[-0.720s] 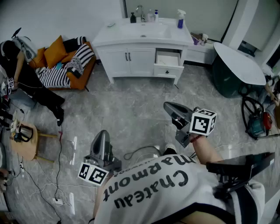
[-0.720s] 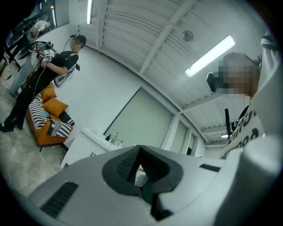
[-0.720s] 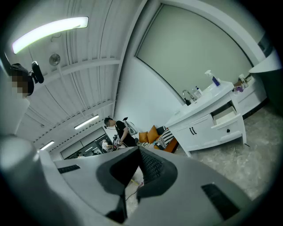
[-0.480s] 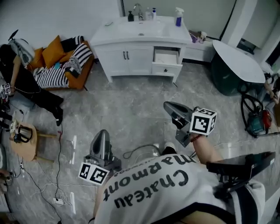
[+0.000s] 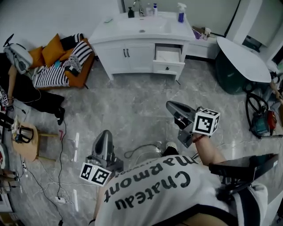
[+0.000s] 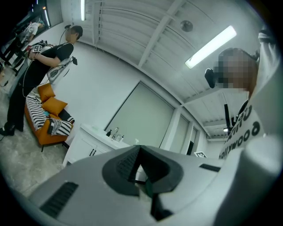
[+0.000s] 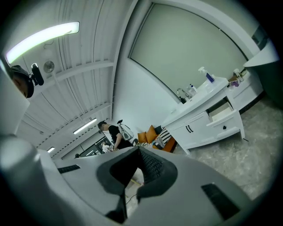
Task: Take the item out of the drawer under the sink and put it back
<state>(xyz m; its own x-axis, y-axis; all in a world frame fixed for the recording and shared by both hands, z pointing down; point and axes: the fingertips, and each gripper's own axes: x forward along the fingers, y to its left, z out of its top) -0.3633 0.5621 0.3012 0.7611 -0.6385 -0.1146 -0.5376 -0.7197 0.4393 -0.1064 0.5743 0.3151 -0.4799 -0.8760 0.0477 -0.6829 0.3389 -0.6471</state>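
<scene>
The white sink cabinet (image 5: 132,55) stands against the far wall, well apart from the person. On its right side, 1 drawer (image 5: 168,66) is pulled out. Its inside looks pale, and the item in it is too small to make out from here. A blue spray bottle (image 5: 181,13) stands on top, to the right of the sink (image 5: 141,25).

The left gripper (image 5: 105,133) is held low over the gray floor (image 5: 132,103). Its 2 fingers (image 6: 126,165) are pressed together with nothing between them. The right gripper (image 5: 169,105) is held out ahead and points toward the cabinet. Its 2 fingers (image 7: 152,165) are pressed together too, and they hold nothing.

An orange sofa (image 5: 85,73) with a striped blanket (image 5: 55,75) sits left of the cabinet. Another person in black (image 5: 26,86) stands beside it.
</scene>
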